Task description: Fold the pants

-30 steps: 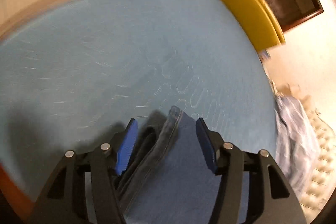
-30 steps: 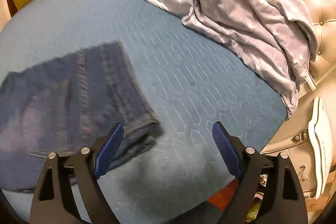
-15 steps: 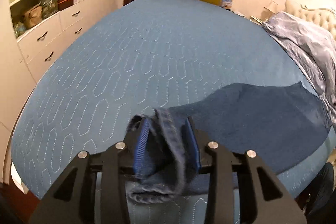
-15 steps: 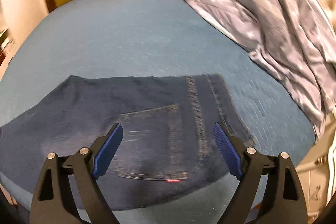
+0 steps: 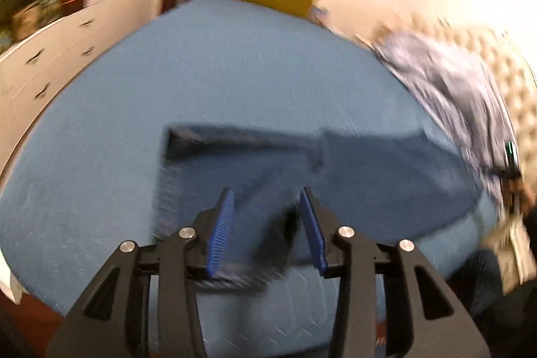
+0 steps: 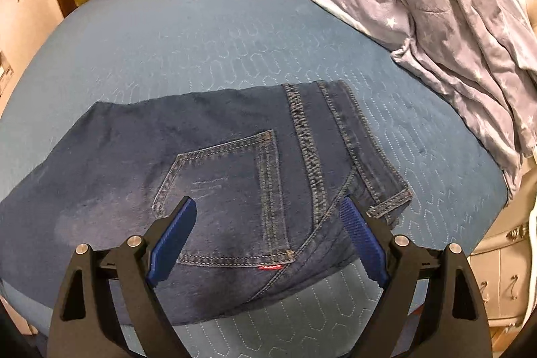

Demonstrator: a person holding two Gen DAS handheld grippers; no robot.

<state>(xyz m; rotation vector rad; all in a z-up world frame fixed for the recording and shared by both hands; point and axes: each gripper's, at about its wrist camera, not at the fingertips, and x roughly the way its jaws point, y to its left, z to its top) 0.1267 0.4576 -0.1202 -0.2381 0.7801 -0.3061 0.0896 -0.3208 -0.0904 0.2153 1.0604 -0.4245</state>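
Right wrist | pants (image 6: 208, 170) lie crosswise, waistband rightward | right hand-held gripper (image 6: 268, 237) spread

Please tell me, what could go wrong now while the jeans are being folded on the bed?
1. The left gripper holds only a bunched bit of the jeans in its fingers; the view is motion-blurred, so fast pulling may slip it free.
2. The right gripper hangs open, so nothing pins the waistband end; the jeans may drag.
3. The jeans lie near the bed edge and might slide off.
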